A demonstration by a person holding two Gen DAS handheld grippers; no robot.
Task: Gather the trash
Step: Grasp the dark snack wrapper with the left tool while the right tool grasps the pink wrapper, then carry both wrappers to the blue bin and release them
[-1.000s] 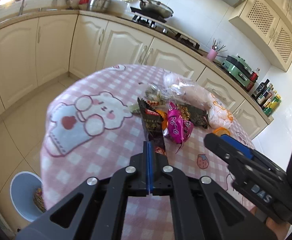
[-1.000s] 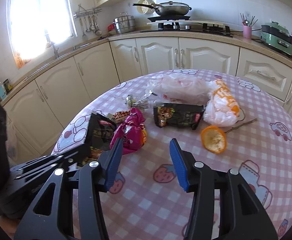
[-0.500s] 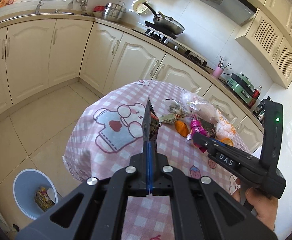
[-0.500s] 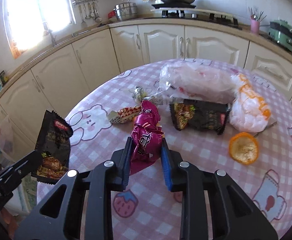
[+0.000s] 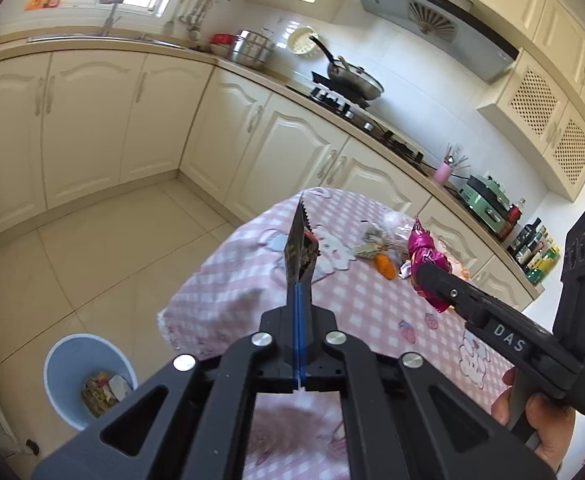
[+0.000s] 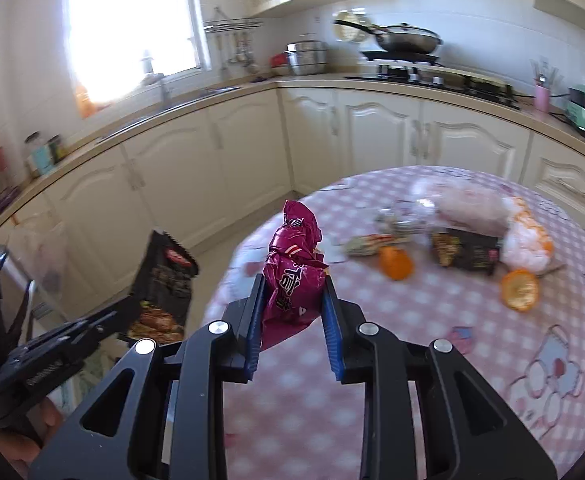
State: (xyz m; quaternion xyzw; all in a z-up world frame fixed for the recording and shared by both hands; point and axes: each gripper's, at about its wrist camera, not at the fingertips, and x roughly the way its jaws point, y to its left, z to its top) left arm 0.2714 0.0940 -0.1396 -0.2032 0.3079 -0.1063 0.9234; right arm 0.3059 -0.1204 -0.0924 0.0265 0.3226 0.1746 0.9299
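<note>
**Two wrappers held up off the table, bin down on the floor**

"DAS" could be read in white letters on the side of the right gripper (image 5: 432, 276) in the left wrist view. White characters were printed on the magenta wrapper (image 6: 292, 268), but they were too crumpled to be made out. A red oval label was seen near the top of the black snack wrapper (image 6: 164, 280); its text was too small to be read.

The left gripper (image 5: 298, 292) was pinched fully together on the bottom edge of the black snack wrapper, which was held upright and edge-on in that gripper's own camera. The right gripper was clamped on the magenta wrapper, with both blue pads pressed into its sides. Both wrappers were held clear of the table (image 6: 412, 320).

Left on the pink checked tablecloth were two orange peels (image 6: 396, 264), another dark wrapper (image 6: 468, 252), a clear plastic bag (image 6: 464, 204) and a white and orange bag (image 6: 528, 236), all bunched near the far side.

The blue trash bin (image 5: 88, 376) was shown only by the left camera, on the tiled floor beside the table, with some trash already inside. The black wrapper's printed face was shown only by the right camera, which was rather blurred.
</note>
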